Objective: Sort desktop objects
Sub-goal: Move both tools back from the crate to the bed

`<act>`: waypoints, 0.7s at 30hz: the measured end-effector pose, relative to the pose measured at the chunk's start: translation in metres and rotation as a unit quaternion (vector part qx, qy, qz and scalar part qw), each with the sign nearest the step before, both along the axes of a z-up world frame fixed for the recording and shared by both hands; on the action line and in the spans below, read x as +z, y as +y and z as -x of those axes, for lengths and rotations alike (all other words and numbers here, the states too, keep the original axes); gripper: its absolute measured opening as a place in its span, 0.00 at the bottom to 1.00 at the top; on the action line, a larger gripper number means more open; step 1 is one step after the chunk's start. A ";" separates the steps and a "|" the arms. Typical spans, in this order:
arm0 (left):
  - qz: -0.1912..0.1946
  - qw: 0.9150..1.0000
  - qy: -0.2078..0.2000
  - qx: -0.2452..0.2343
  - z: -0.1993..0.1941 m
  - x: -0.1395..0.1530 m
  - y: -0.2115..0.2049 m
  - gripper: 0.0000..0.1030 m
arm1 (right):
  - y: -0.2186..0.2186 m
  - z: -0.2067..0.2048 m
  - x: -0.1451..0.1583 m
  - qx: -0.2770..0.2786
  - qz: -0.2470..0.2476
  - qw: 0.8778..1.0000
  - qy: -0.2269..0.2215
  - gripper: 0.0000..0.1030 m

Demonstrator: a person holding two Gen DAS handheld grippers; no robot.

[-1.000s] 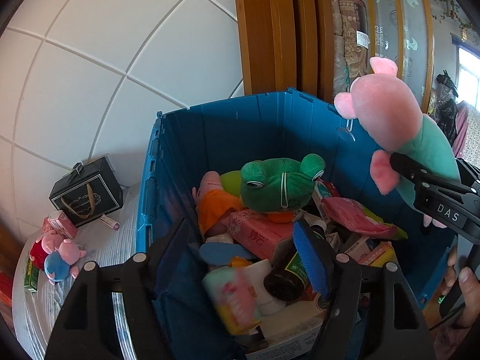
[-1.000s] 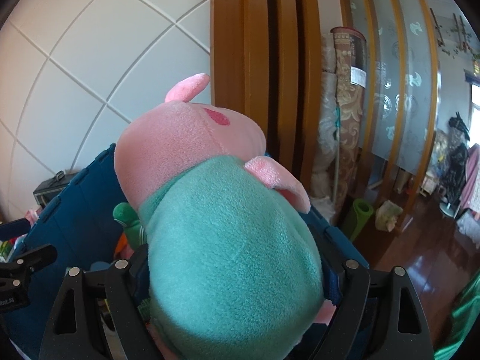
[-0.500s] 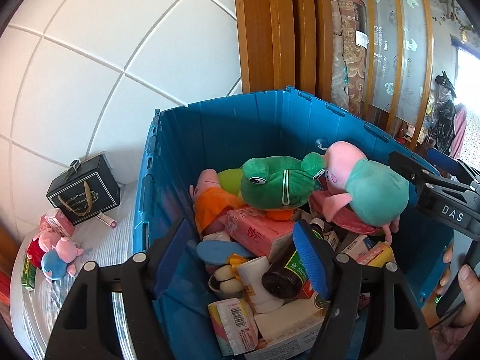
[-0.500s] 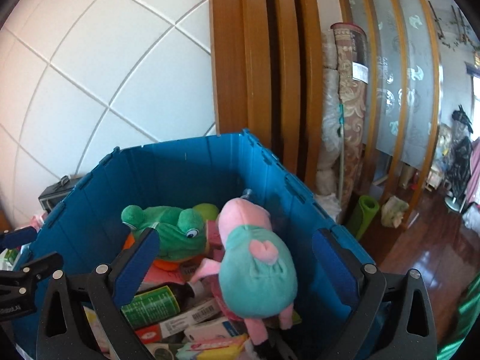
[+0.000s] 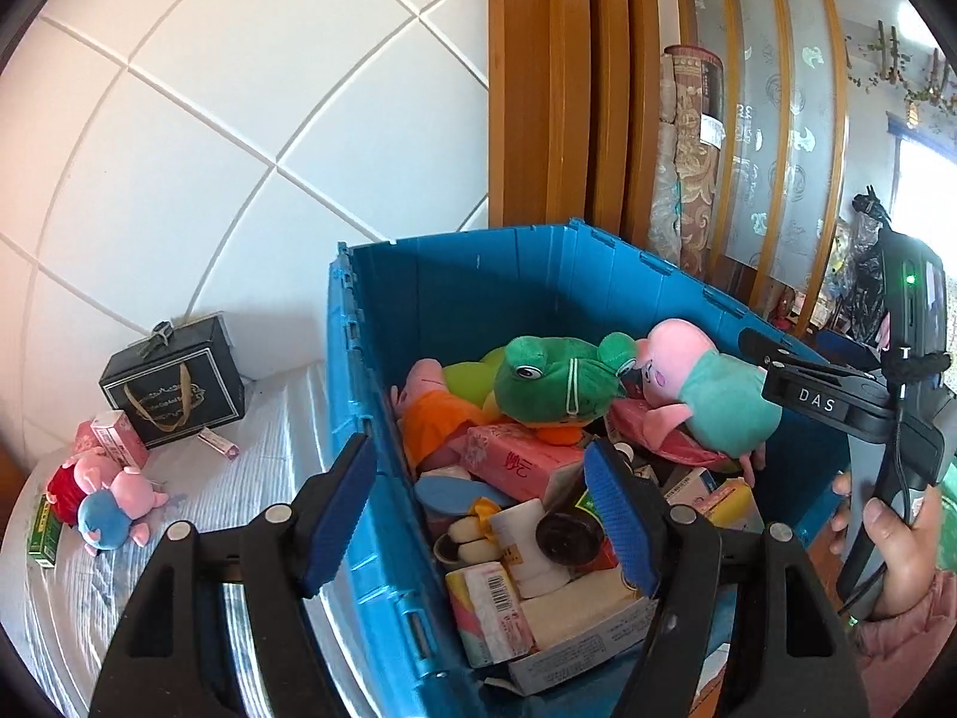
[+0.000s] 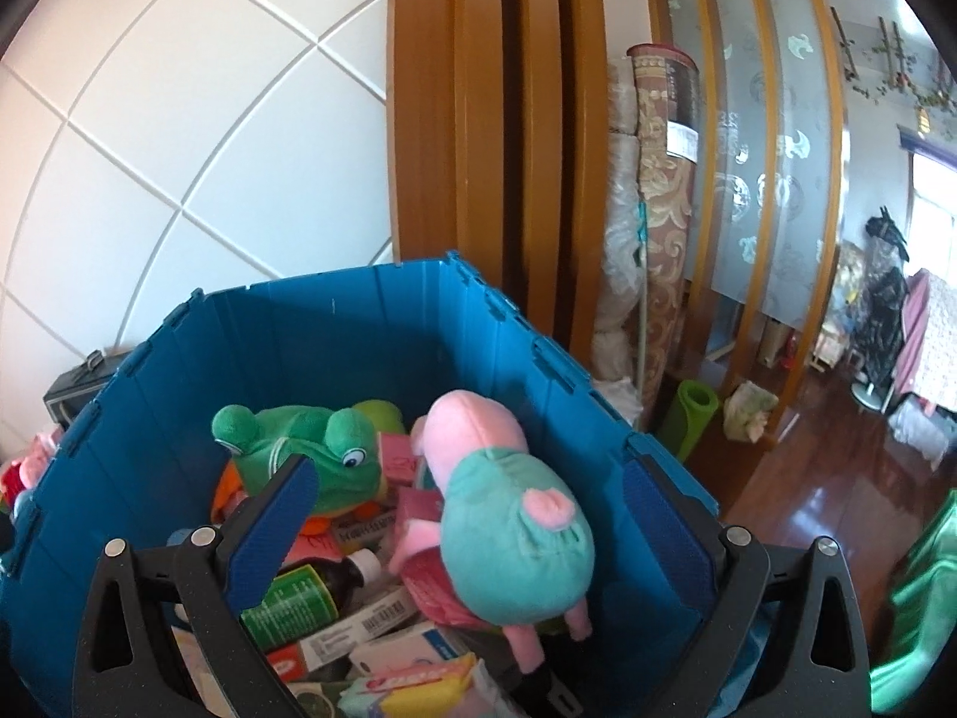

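Note:
A blue crate (image 5: 538,281) (image 6: 359,335) holds several toys, boxes and bottles. A pink pig plush in a teal shirt (image 5: 712,389) (image 6: 508,508) lies on top at the crate's right, beside a green frog plush (image 5: 556,380) (image 6: 311,455). My right gripper (image 6: 466,532) is open and empty above the crate's near edge; it shows in the left wrist view (image 5: 825,401) at the right. My left gripper (image 5: 478,514) is open and empty, straddling the crate's left wall. Two small pig plushes (image 5: 101,496) lie on the white table (image 5: 269,419).
On the table left of the crate stand a black gift box (image 5: 173,383), a pink carton (image 5: 119,437) and a green box (image 5: 42,532). A tiled wall is behind. Wooden posts (image 6: 490,149), rolled rugs (image 6: 652,239) and a dark wood floor (image 6: 837,478) are to the right.
My right gripper opened and let go of the teal-shirted pig plush, which dropped into the crate beside the frog. A small pink and yellow packet also fell from my left gripper's fingers into the crate.

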State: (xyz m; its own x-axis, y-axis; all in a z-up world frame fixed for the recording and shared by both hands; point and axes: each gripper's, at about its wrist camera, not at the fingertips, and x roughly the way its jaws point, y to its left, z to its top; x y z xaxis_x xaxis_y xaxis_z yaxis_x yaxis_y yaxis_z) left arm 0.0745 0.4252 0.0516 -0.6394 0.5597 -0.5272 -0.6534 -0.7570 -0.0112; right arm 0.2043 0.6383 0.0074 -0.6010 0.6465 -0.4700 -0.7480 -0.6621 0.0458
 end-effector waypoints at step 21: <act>-0.027 0.985 -0.061 0.162 0.095 -0.035 -0.271 0.69 | -0.216 0.100 0.086 0.157 -0.042 0.985 0.052 1.00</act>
State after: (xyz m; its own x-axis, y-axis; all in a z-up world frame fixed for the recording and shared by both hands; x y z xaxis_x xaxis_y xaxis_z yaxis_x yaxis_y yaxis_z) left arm -0.0200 0.1539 0.0170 -0.7232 0.3662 -0.5856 -0.3687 -0.9216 -0.1210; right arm 0.1046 0.4222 0.0932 -0.8194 0.4553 -0.3483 -0.4998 -0.8649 0.0452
